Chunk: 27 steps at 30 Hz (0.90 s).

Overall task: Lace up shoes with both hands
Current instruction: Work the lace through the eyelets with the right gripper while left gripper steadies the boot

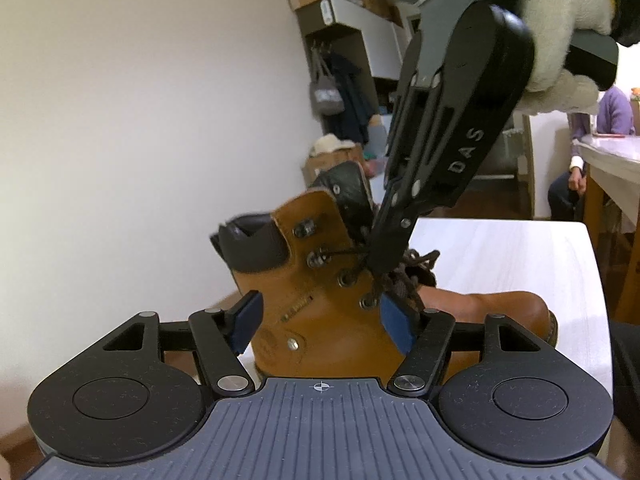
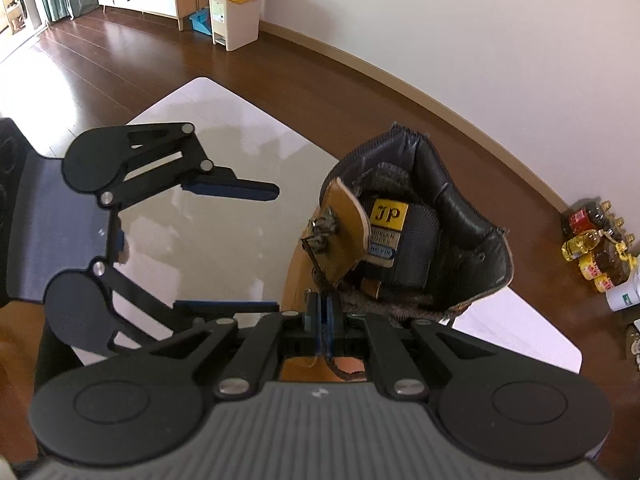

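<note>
A tan leather boot [image 1: 320,308] with a dark padded collar stands on the white table [image 1: 500,260]. My right gripper [image 1: 384,258] comes down from the upper right and is shut on the dark lace [image 1: 340,255], which runs taut from a metal hook on the boot's ankle. In the right wrist view its blue pads [image 2: 324,320] pinch the lace [image 2: 344,372] just in front of the boot [image 2: 420,240]. My left gripper [image 1: 322,322] is open, level beside the boot's ankle, holding nothing. From the right wrist it shows as the left gripper [image 2: 256,248], short of the boot.
Loose lace [image 1: 412,276] is bunched over the tongue. A person in purple [image 1: 612,116] sits at another table at the right. Boxes and shelves [image 1: 340,12] stand behind. A waste bin [image 2: 236,12] and bottles [image 2: 596,248] sit on the wood floor.
</note>
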Each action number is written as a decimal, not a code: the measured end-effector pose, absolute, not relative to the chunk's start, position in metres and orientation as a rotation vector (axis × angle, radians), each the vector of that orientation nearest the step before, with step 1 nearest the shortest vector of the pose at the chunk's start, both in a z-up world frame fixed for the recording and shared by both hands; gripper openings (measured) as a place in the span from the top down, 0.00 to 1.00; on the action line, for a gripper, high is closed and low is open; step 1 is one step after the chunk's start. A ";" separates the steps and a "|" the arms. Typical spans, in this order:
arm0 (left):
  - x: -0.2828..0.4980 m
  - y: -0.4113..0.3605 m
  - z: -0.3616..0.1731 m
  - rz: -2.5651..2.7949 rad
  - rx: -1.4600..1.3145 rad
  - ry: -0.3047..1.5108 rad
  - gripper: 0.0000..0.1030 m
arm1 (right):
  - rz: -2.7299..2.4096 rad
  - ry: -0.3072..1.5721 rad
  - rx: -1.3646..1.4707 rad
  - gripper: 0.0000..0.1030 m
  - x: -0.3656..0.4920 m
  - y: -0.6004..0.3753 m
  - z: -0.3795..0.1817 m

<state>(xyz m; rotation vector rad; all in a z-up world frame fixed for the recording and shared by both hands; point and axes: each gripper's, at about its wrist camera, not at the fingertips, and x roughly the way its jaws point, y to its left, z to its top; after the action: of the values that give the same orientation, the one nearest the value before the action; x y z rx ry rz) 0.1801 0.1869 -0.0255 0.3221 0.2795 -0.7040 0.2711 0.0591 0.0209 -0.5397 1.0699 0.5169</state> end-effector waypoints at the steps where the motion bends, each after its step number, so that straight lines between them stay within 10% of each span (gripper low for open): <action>1: 0.182 0.185 -0.028 -0.698 0.327 0.303 0.30 | 0.521 1.069 -0.536 0.96 0.271 0.058 0.021; 23: 0.186 0.179 -0.046 -0.651 0.365 0.407 0.25 | 0.541 1.050 -0.525 0.96 0.267 0.047 0.028; 27: 0.187 0.183 -0.042 -0.658 0.338 0.390 0.36 | 0.528 1.051 -0.537 0.96 0.266 0.050 0.029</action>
<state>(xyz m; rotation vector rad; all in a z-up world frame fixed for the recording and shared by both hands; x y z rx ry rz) 0.1869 0.1835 -0.0420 0.3377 0.3902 -0.6585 0.2655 0.0500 0.0286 -0.5370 1.0509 0.5282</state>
